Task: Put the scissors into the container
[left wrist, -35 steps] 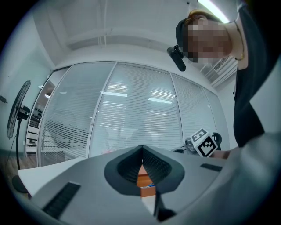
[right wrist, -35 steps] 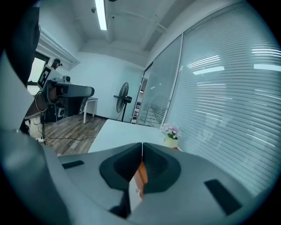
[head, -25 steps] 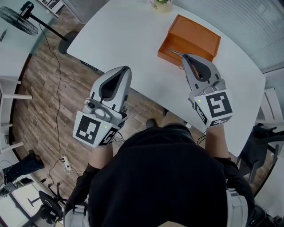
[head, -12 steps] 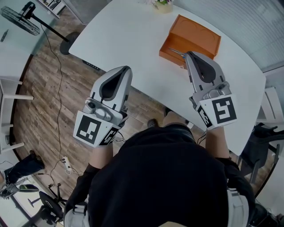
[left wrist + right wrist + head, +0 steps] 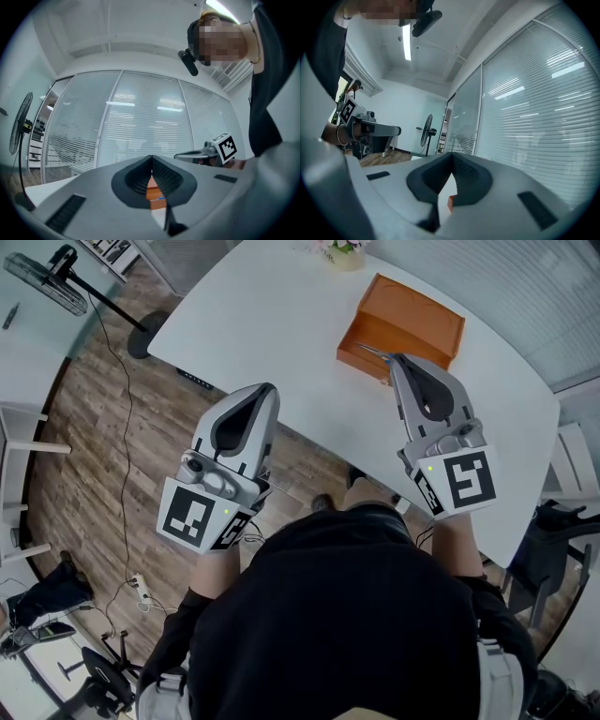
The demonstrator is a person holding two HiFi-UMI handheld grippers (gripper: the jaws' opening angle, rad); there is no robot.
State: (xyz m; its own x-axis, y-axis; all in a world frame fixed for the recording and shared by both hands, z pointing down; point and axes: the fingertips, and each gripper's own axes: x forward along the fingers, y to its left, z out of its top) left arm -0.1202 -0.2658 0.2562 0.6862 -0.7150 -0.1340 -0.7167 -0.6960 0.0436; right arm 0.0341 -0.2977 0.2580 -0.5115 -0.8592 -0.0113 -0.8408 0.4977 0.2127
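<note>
We see our right tool (image 5: 394,358) finish closing, empty, at 6 o'clock of the container (image 5: 412,313); the scissors (image 5: 372,351) seem delivered. Our left tool (image 5: 270,387) sits together, empty.

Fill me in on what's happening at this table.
A person holds a gripper in each hand over a white table. The right gripper is shut, with its tips at the near edge of the orange container. A thin metal piece, possibly the scissors, sticks out there, but I cannot tell whether it is held. The left gripper is shut too, with nothing in it, and hangs by the table's near edge.
</note>
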